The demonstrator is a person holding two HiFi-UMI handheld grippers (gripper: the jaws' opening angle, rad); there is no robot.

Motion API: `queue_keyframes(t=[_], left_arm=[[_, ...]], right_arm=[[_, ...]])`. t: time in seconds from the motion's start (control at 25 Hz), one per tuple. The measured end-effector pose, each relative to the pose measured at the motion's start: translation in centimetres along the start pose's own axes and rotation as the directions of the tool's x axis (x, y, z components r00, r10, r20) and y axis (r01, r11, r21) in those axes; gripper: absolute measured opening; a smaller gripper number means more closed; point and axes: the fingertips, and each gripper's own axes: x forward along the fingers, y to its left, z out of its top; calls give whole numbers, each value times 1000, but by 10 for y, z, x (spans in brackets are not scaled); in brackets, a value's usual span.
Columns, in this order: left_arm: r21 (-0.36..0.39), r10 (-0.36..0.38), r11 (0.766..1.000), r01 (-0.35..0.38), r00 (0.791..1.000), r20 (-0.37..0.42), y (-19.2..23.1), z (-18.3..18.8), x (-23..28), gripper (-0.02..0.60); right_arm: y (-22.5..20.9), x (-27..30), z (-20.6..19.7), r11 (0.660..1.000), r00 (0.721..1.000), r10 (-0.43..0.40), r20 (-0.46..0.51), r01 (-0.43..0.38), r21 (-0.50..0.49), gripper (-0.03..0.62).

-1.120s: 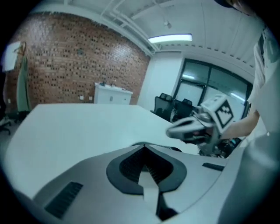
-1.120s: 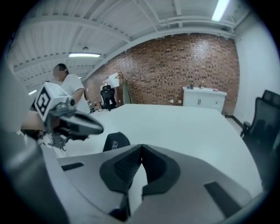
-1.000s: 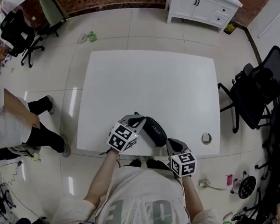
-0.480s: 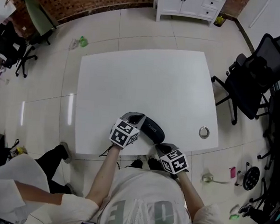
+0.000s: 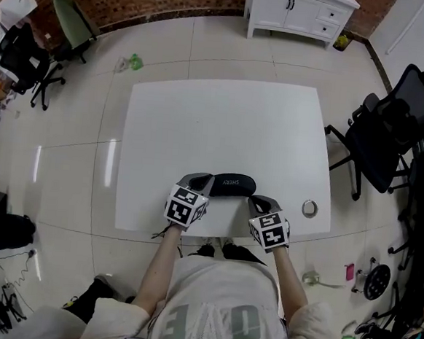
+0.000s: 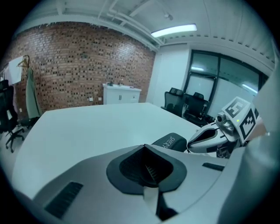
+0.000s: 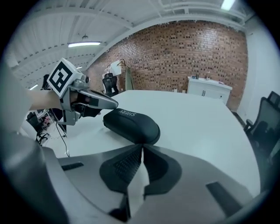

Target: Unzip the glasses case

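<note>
A black zipped glasses case (image 5: pixel 232 183) with white lettering lies crosswise near the front edge of the white table (image 5: pixel 223 122). My left gripper (image 5: pixel 201 179) is shut with nothing in its jaws, its tips at the case's left end. My right gripper (image 5: pixel 257 201) is shut and empty too, just off the case's right end. In the left gripper view the case (image 6: pixel 172 141) lies just beyond the closed tips (image 6: pixel 143 146), with the right gripper (image 6: pixel 209 138) behind it. In the right gripper view the case (image 7: pixel 131 124) lies ahead of the closed tips (image 7: pixel 141 147), with the left gripper (image 7: pixel 94 102) at its far end.
A small metal ring (image 5: pixel 310 208) lies on the table near the front right corner. A black office chair (image 5: pixel 387 135) stands right of the table and a white cabinet (image 5: pixel 301 11) stands beyond it. The table's front edge runs just under both grippers.
The case has swung from slanting to lying crosswise. My right gripper has moved up from the table's edge to the case's right end. The left gripper has stayed at the left end.
</note>
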Motion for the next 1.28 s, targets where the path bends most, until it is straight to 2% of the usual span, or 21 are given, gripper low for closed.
queue_keyframes(t=[0.08,0.16,0.28,0.44,0.64,0.72,0.8,0.92,1.04,1.12,1.28], left_arm=[[12,10,1000,-10,1000,-7,3,1,2,5],[11,13,1000,-13,1000,-7,4,1,2,5],[-3,18,1000,-18,1000,-1,5,1,1,5],[-1,14,1000,-14,1000,-6,4,2,1,5],[-13,12,1000,-12,1000,0,2,2,4,5],[-16,9,1000,-9,1000,-2,0,1,6,5],[0,17,1000,-17,1000,-5,-1,2,3,5],[21,45,999,-46,997,61,-12,25,-10,5],[33,8,999,-12,994,109,-42,49,-4,5],[56,19,998,-24,996,87,-52,49,9,5],[50,116,992,-116,993,-14,-46,19,28,5]], right_arm=[[-1,-2,2,999,1000,-28,5,28,-25,0],[4,0,-2,999,1000,-24,-12,23,-43,78],[7,7,-10,1000,1000,-5,-30,5,-5,104],[-1,11,-8,997,999,-37,-19,38,72,104],[-4,19,-8,997,997,-63,-55,65,41,103],[-5,20,-11,995,996,-65,-58,69,73,0],[-4,19,-12,994,996,-68,-55,72,83,0],[4,18,-10,996,998,-41,-56,45,74,0],[14,16,-9,998,999,-3,-52,6,57,0],[27,18,-8,998,998,31,-49,-28,50,0],[48,25,-11,998,996,67,-65,-65,22,0]])
